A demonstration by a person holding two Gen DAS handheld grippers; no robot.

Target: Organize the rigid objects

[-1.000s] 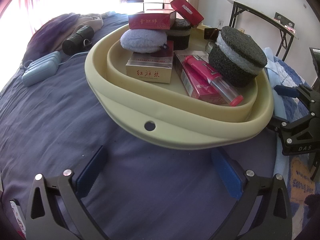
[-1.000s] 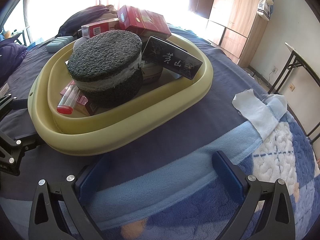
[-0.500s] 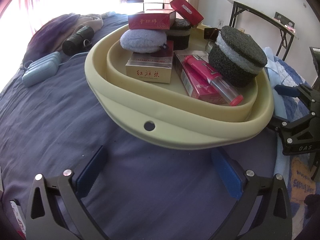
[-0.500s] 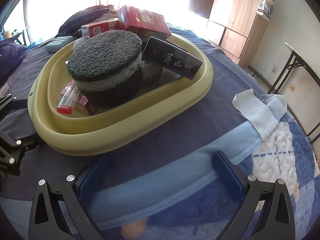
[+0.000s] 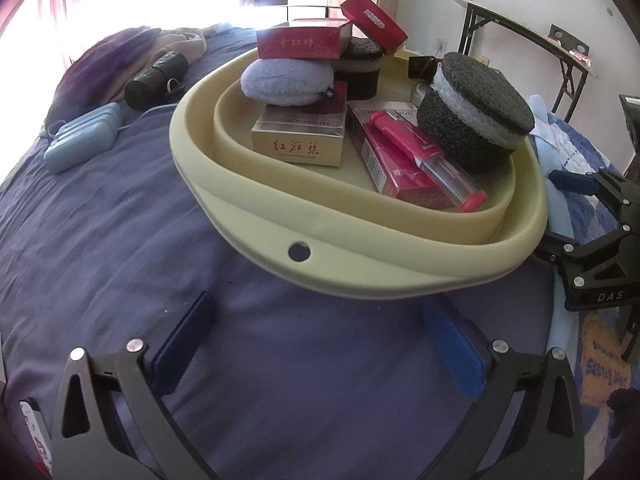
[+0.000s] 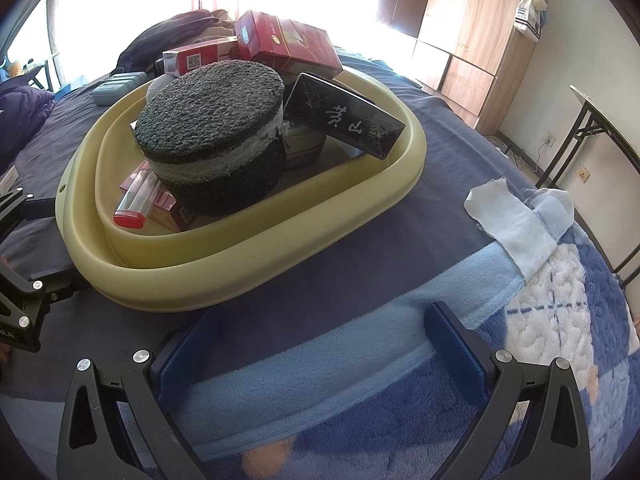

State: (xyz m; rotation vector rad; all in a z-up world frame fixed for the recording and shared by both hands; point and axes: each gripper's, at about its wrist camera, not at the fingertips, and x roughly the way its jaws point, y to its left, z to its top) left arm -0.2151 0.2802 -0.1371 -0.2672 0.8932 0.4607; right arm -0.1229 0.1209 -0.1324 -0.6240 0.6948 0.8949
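Yellow basin (image 5: 400, 272) sits on a bed with a dark blue sheet (image 5: 120, 240); it serves as landmark. Inside the basin: gold carton (image 5: 298, 146) near the front wall, pale blue puff (image 5: 286, 82) on top of it, red carton (image 5: 304, 42) on the puff. Pink tube (image 5: 424, 160) lies over a pink box (image 5: 396, 172), right of the gold carton. Large black sponge disc (image 5: 476, 110) at the basin's right side. Left hand-held gripper (image 5: 320, 344) is in front of the basin, fingers spread, nothing between them. Right hand-held gripper (image 5: 596, 240) is just right of the basin.

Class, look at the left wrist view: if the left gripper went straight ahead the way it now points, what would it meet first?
Most likely the near outer wall of the yellow basin, close to its small round hole. The left gripper is open over bare blue bedsheet, with nothing between; depth is uncertain.
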